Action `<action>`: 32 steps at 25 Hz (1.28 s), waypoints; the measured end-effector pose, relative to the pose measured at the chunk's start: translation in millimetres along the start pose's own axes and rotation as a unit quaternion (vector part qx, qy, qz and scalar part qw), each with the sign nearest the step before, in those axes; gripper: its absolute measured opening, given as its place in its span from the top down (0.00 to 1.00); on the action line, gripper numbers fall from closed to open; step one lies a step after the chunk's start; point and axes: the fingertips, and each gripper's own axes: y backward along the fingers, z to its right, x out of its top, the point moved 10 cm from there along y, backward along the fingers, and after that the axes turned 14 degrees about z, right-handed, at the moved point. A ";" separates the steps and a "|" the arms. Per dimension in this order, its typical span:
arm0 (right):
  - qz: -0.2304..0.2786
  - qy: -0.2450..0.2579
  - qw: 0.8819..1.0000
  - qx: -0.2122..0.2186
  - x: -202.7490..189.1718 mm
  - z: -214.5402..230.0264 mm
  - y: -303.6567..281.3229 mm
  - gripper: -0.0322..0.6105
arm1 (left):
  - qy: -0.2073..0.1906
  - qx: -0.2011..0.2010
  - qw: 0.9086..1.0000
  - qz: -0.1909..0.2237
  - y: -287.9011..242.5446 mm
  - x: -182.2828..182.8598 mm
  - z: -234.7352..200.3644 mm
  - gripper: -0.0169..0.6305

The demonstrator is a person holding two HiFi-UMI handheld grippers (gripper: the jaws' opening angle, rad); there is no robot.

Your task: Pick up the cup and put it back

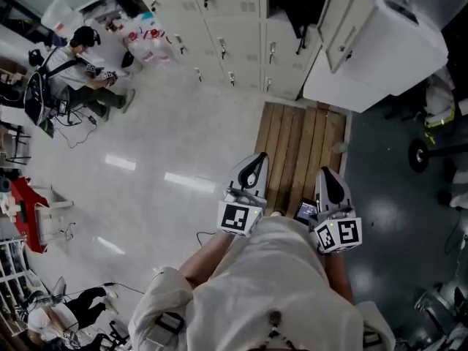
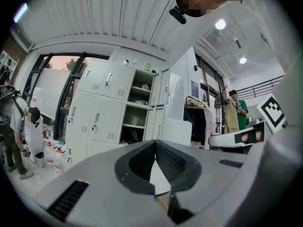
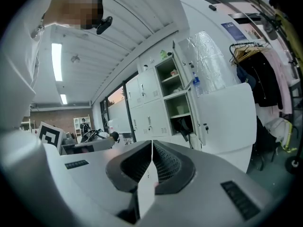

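We hold both tools about level in front of us, over the near edge of a wooden pallet (image 1: 300,148) on the floor. The left tool (image 1: 255,168) has its jaws pressed together with nothing between them. The right tool (image 1: 327,178) is closed and empty likewise. Ahead stands a row of pale lockers (image 1: 219,13), one of them with its door open. On the middle shelf (image 2: 134,125) of that open locker sits a small pale object (image 3: 181,109), perhaps the cup, though it is too small to tell. It is well apart from both tools.
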 end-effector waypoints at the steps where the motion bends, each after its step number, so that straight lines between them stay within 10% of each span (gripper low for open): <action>1: 0.002 0.001 1.000 -0.004 1.9 1.6 -14.4 0.91 | 0.001 -0.005 1.000 0.003 -12.9 -1.0 -11.0 0.96; 12: 0.022 -0.014 0.999 -0.033 -2.3 -2.6 -120.3 0.91 | -0.005 -0.011 1.000 0.006 -91.2 6.2 -114.4 0.96; 32: 0.019 -0.031 0.999 0.027 -1.9 110.4 -261.2 0.91 | -0.013 0.014 1.000 -0.022 -226.6 -24.7 -130.7 0.96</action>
